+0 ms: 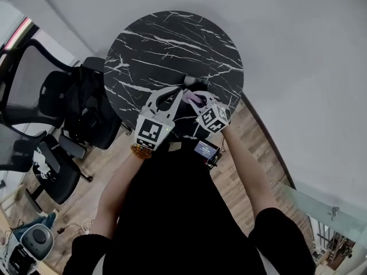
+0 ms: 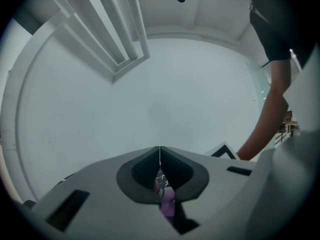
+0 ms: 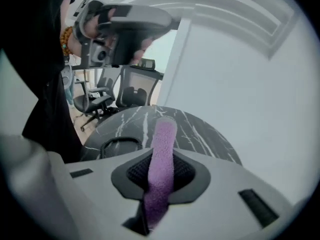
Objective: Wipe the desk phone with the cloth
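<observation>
My right gripper (image 1: 194, 96) is shut on a purple cloth (image 3: 161, 159), which sticks out forward as a rolled strip between its jaws. The cloth (image 1: 195, 99) shows as a small purple patch over the near side of the round black marble table (image 1: 172, 44). Below the cloth lie a coiled black phone cord (image 3: 119, 143) and a dark phone body (image 3: 102, 153), mostly hidden by the jaws. My left gripper (image 1: 181, 91) hovers just left of the right one with its jaws shut and empty. The left gripper (image 2: 160, 160) points up at a white wall.
Black office chairs (image 1: 63, 105) stand on the wooden floor left of the table. A white wall (image 1: 298, 67) curves round the table's far and right sides. A glass panel (image 1: 321, 211) is at lower right. The person's arm (image 2: 272, 104) crosses the left gripper view.
</observation>
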Demonstrator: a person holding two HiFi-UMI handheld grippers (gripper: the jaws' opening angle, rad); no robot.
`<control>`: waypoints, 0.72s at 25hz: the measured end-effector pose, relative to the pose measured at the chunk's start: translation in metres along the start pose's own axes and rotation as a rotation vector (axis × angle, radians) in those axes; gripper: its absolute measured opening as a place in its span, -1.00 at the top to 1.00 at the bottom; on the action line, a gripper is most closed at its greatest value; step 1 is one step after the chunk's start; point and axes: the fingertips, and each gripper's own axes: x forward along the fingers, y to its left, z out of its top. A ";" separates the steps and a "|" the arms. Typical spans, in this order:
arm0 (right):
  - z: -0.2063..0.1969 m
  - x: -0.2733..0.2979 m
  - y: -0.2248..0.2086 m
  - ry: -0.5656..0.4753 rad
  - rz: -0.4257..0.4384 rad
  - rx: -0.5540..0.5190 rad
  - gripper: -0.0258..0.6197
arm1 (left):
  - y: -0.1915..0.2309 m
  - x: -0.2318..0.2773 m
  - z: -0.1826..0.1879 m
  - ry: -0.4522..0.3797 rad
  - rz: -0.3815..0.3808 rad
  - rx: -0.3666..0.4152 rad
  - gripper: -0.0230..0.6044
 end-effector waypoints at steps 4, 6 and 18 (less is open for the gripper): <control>-0.001 -0.012 -0.082 0.036 -0.168 0.032 0.73 | -0.006 0.001 0.000 0.003 -0.015 0.008 0.88; 0.005 -0.020 -0.118 0.019 -0.264 0.085 0.73 | -0.005 0.001 -0.001 0.008 -0.012 0.011 0.88; -0.045 0.030 -0.093 0.229 -0.122 -0.041 0.73 | 0.003 -0.003 -0.009 0.033 0.007 0.006 0.88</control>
